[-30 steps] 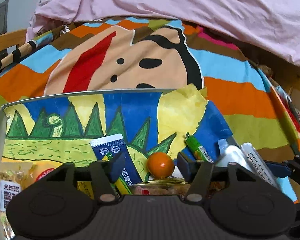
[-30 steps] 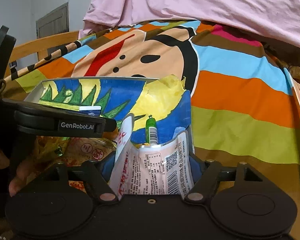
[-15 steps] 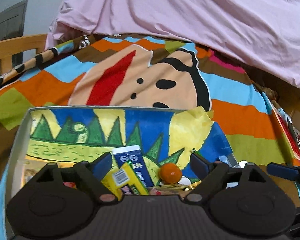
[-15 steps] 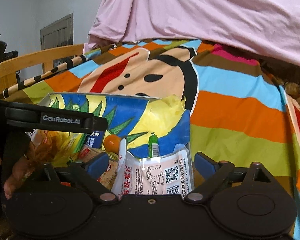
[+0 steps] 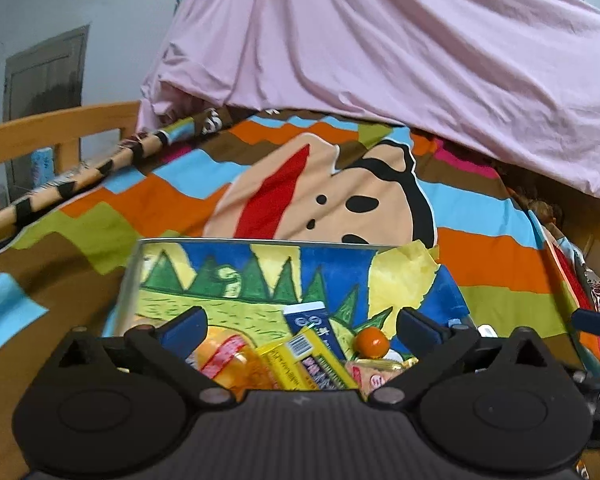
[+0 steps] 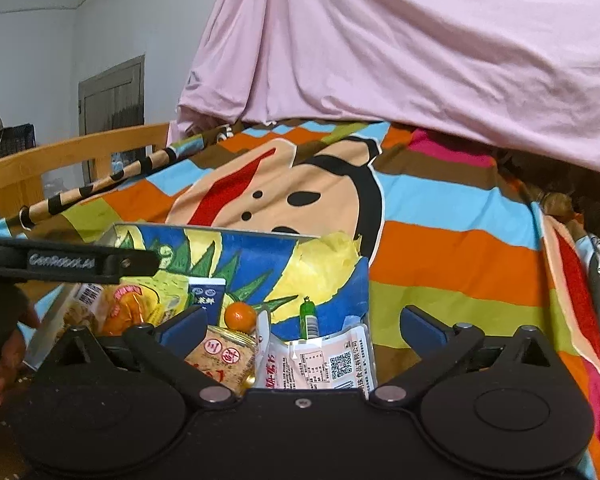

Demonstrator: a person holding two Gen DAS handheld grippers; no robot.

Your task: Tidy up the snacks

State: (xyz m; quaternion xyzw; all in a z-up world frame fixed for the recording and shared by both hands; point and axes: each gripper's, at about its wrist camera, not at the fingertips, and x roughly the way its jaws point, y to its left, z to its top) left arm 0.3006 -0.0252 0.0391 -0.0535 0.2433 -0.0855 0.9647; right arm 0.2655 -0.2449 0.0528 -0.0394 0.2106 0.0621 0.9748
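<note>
Snack packets are lying jumbled inside the painted box [image 6: 260, 248] on the bed, a white sachet [image 6: 324, 364] and small orange [image 6: 240, 316] nearest. Right tool [image 6: 302, 326] and left tool [image 5: 300, 326] are both hovering wide and empty, likely choosing the next packet.

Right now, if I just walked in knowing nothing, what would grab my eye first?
Probably the striped cartoon-face blanket filling the middle, with a big pink sheet draped behind it. In front sits a painted box crammed with snacks, a small orange among them, just beyond the open right hand-held gripper.
</note>
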